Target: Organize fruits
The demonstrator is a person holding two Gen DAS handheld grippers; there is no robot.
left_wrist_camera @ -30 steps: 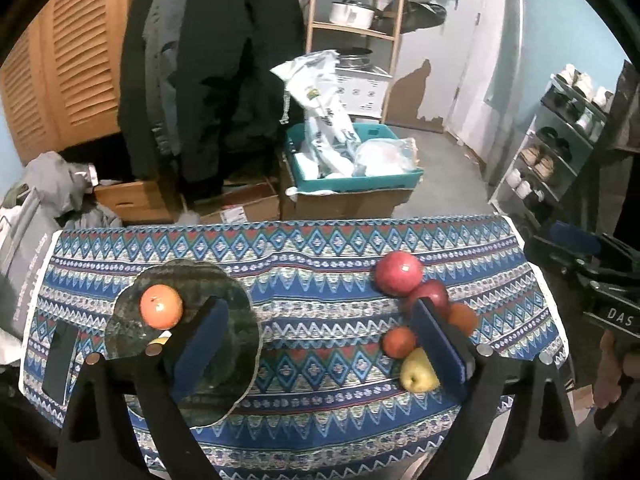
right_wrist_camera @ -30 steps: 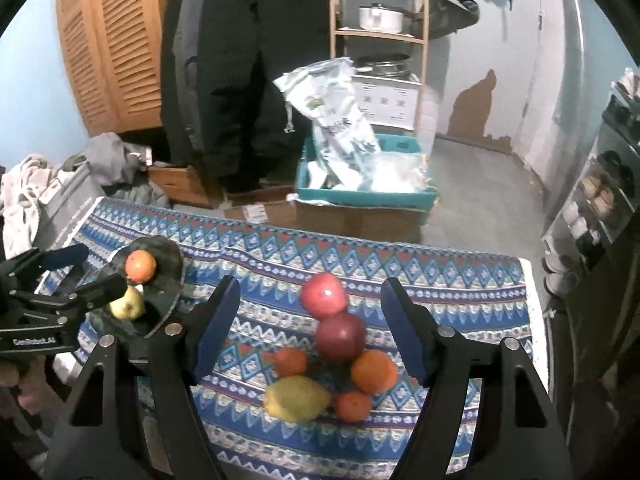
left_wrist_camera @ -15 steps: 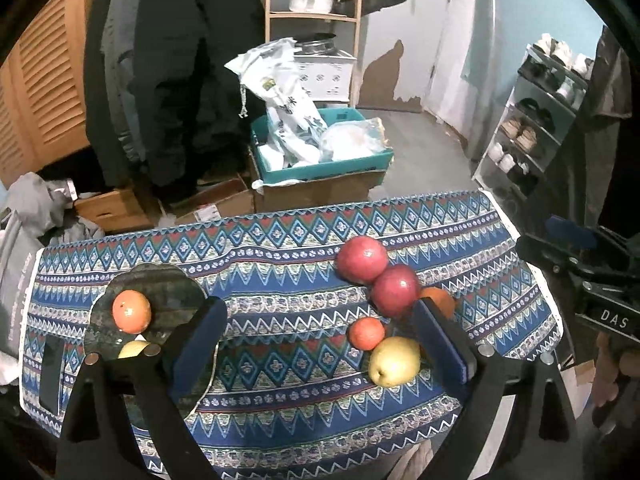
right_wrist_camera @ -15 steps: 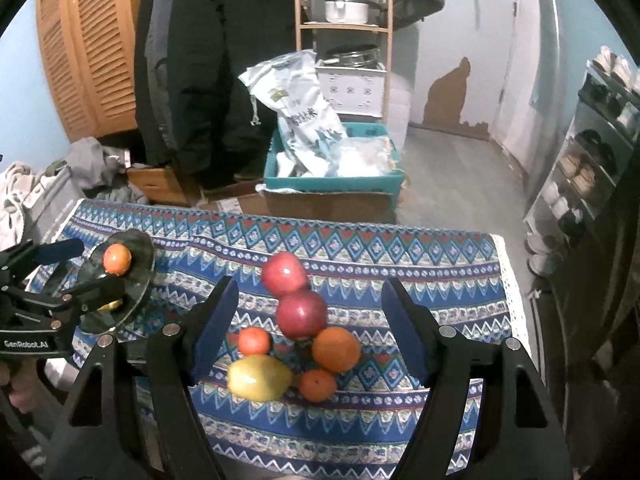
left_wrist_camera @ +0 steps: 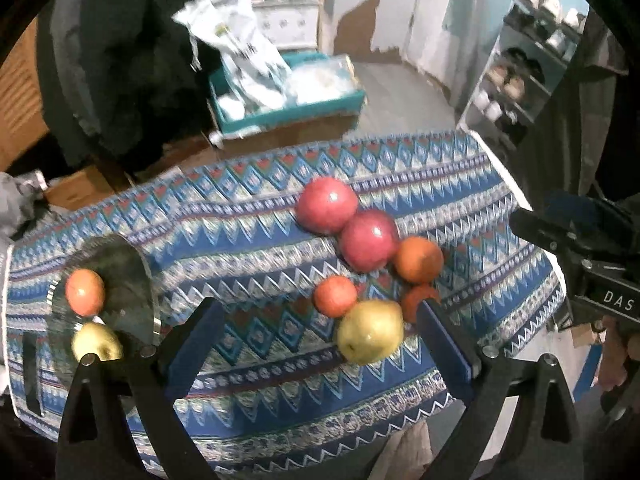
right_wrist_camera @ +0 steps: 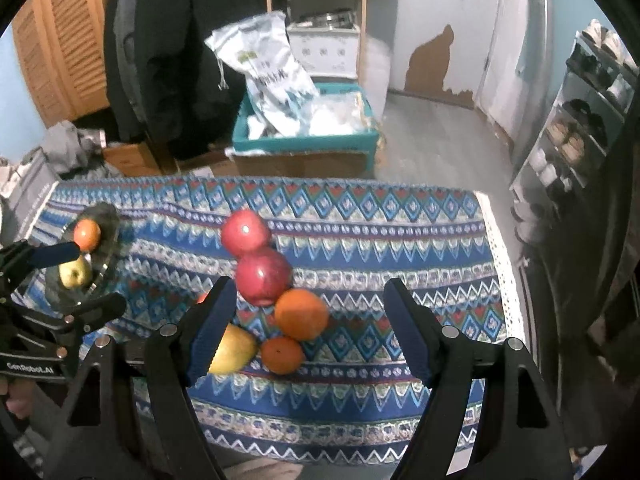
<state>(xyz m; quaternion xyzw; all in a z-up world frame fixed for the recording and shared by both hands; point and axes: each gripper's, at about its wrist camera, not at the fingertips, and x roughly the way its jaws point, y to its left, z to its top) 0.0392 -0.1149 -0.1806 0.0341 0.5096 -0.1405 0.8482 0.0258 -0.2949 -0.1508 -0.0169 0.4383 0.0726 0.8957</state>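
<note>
A glass plate (left_wrist_camera: 120, 268) at the table's left holds an orange fruit (left_wrist_camera: 85, 292) and a yellow-green pear (left_wrist_camera: 96, 344); it also shows in the right wrist view (right_wrist_camera: 106, 220). A cluster lies on the right: two red apples (left_wrist_camera: 327, 205) (left_wrist_camera: 370, 246), a big orange (left_wrist_camera: 418, 260), two small oranges (left_wrist_camera: 335, 296) (left_wrist_camera: 418, 300) and a yellow pear (left_wrist_camera: 370, 332). My left gripper (left_wrist_camera: 316, 344) is open and empty, above the table's front, the pear between its fingers in view. My right gripper (right_wrist_camera: 308, 328) is open and empty, framing the big orange (right_wrist_camera: 302, 314) and small orange (right_wrist_camera: 282, 355).
The table wears a blue patterned cloth (left_wrist_camera: 248, 208). A dark phone (left_wrist_camera: 30, 372) lies at its left edge. Behind stand a teal box (right_wrist_camera: 304, 142) with white bags, hanging coats, a shelf and a shoe rack (right_wrist_camera: 580, 120).
My left gripper has swung right from over the plate toward the fruit cluster, which now looks nearer. My right gripper has shifted right and closer to the cluster. Both stay open.
</note>
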